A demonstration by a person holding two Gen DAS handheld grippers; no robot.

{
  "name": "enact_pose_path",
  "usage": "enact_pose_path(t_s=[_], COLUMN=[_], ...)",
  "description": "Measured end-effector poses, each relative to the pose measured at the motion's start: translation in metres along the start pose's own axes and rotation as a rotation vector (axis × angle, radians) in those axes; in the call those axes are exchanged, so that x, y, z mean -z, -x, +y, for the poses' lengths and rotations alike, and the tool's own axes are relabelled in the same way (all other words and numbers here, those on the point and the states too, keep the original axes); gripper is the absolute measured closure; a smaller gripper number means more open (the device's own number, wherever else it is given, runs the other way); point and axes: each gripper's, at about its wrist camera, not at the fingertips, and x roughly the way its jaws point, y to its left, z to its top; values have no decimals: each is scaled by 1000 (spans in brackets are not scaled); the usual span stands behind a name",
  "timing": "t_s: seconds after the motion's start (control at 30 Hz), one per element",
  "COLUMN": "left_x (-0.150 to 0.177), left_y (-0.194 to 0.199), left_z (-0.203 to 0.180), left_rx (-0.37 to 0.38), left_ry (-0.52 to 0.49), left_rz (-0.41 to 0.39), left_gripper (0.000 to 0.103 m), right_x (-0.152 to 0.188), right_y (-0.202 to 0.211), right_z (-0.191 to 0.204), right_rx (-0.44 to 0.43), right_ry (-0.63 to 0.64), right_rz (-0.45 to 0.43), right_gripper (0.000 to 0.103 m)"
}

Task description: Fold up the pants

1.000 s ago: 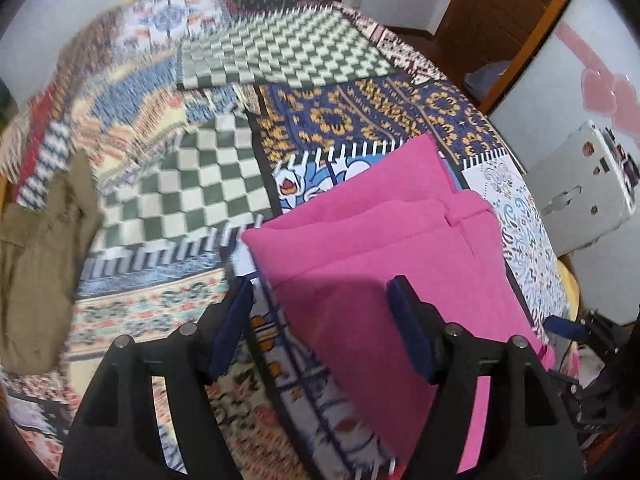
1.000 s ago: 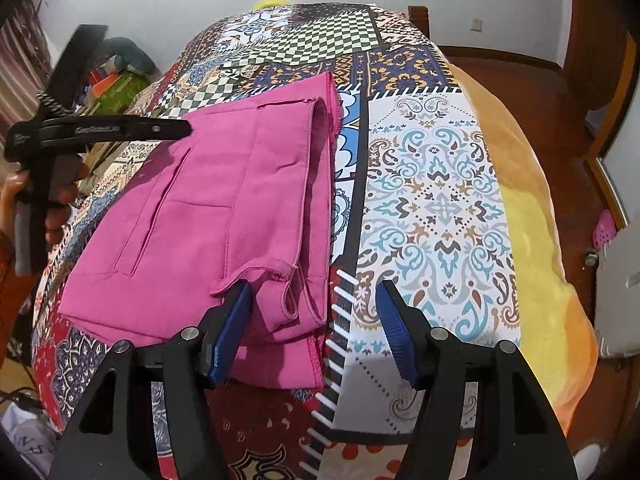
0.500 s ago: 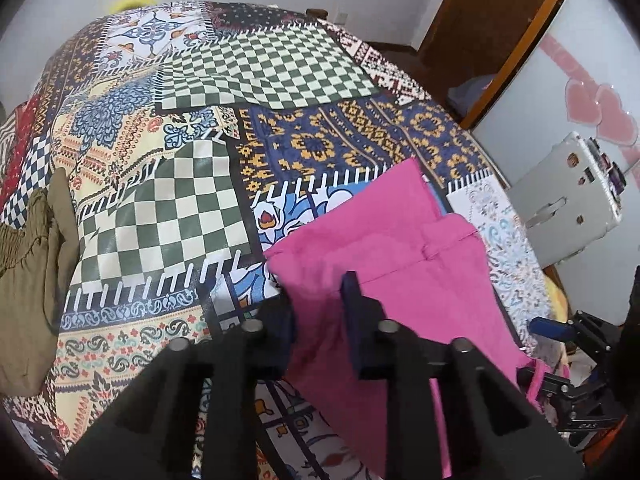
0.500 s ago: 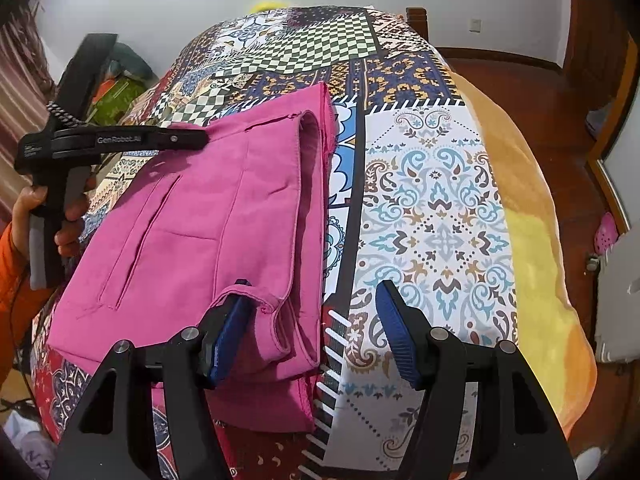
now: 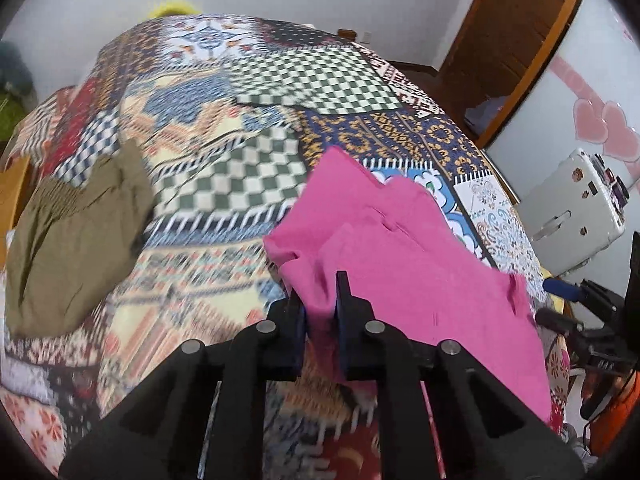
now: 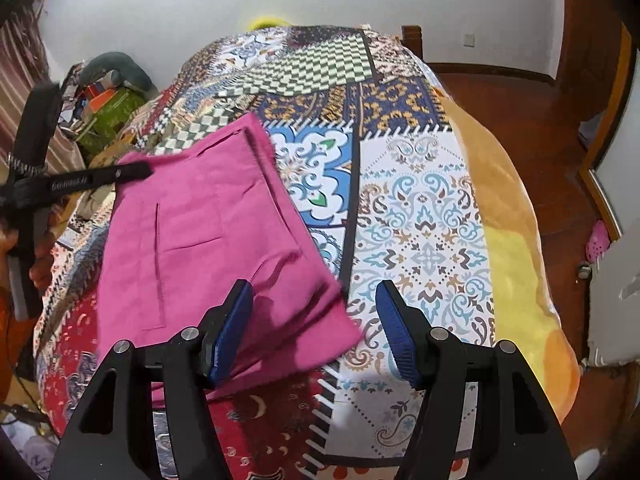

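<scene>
Pink pants (image 5: 400, 264) edge vanishes between closing left claw (image 5: 320, 312) pads.

The pants (image 6: 208, 240) lie on the bed (image 6: 420, 216), their edge raised between the left claw (image 5: 320, 304) fingers. A second garment (image 5: 68, 248) lies at 9 o'clock. The right claw (image 6: 316, 316) straddles the pants' 5 o'clock corner.

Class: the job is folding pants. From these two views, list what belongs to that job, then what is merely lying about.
In the job: pink pants; left gripper, its jaws just closed on their edge; right gripper, open; patchwork bedspread underneath.

Lying about: olive garment; white suitcase.
</scene>
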Motion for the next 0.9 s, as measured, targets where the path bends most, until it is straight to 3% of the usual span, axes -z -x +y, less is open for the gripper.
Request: enact_pose_path(t_s=[0.63,0.73,0.9], left_x=[88,91,84], left_y=[65,77,97], left_z=[41,40,26], left_rx=[-22,-53,-157], left_ry=[194,181,76], left_rz=[-24,-41,-87], left_gripper=[89,83,83], right_x=[-11,-11,-17], right_y=[1,-1,-1], right_z=[51,58,71], right_rx=[-53,-60,-89], right_ry=[119,136,159], right_rz=[-30,-27,-49], right_gripper=[43,43,43])
